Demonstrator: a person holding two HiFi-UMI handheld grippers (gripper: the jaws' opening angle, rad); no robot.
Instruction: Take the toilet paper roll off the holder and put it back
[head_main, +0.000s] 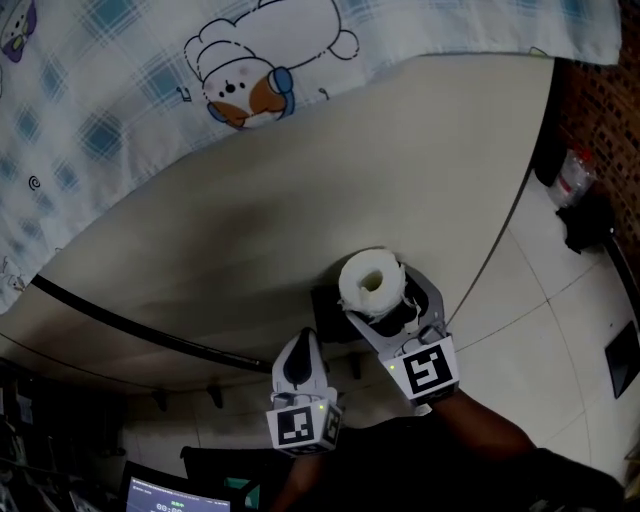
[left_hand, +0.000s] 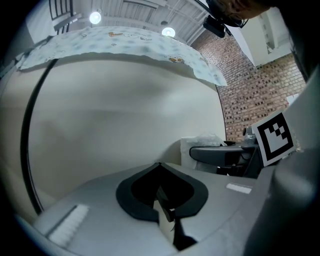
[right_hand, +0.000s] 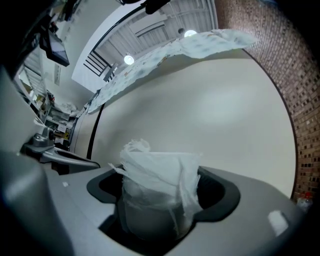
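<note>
Closing right tool (head_main: 385, 300) jaws around toilet paper roll (head_main: 368, 272); holder (head_main: 327, 315) indistinct beneath.

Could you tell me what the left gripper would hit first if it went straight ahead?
Most likely the cream wall: the left gripper, jaws together, points at bare wall, left of the toilet paper roll.
</note>
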